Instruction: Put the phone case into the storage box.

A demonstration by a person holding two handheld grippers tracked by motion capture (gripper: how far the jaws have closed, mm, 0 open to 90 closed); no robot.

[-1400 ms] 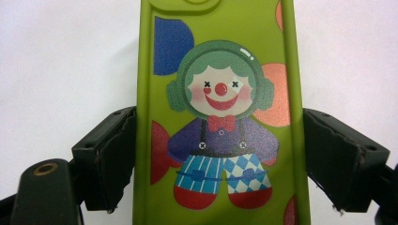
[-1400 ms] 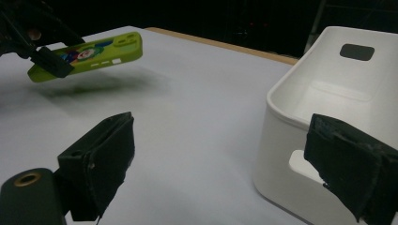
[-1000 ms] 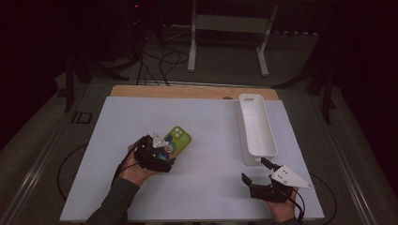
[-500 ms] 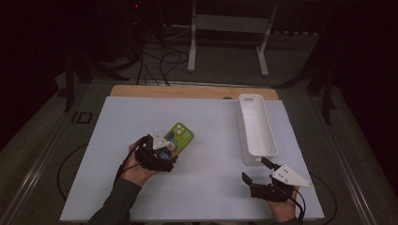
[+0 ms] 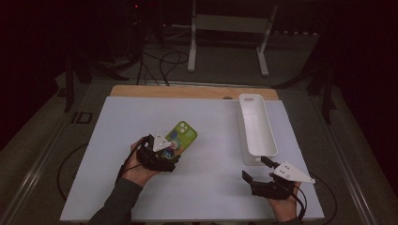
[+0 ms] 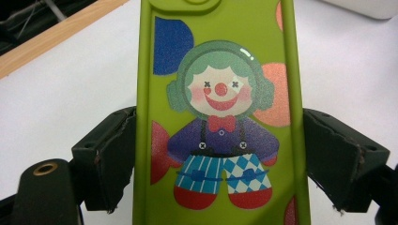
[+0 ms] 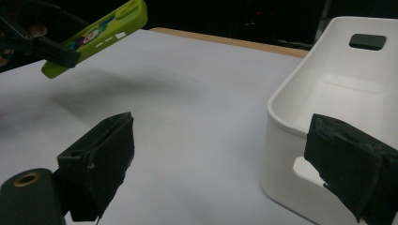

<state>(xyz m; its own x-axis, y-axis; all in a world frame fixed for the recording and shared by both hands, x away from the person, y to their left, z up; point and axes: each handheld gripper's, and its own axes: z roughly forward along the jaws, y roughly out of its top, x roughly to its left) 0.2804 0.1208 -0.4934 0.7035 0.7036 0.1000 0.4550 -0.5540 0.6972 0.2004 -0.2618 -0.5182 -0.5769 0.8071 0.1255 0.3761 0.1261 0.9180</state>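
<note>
Phone case (image 6: 220, 117) sat clamped between your left tool (image 5: 162, 152) jaws, lifted off tabletop (image 5: 117, 122). Carry step, likely. Right tool (image 5: 267, 180) gaped empty beside white bin (image 5: 256, 129). Next: you swing case over bin.

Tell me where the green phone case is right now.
The green phone case sits left of centre in the high view, clamped by the left gripper and lifted off the white table, well left of the white bin.

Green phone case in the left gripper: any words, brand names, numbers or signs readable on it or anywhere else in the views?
None: the green phone case held in the left gripper bears a clown picture and coloured dots, no lettering.
None: the white bin is plain.
</note>
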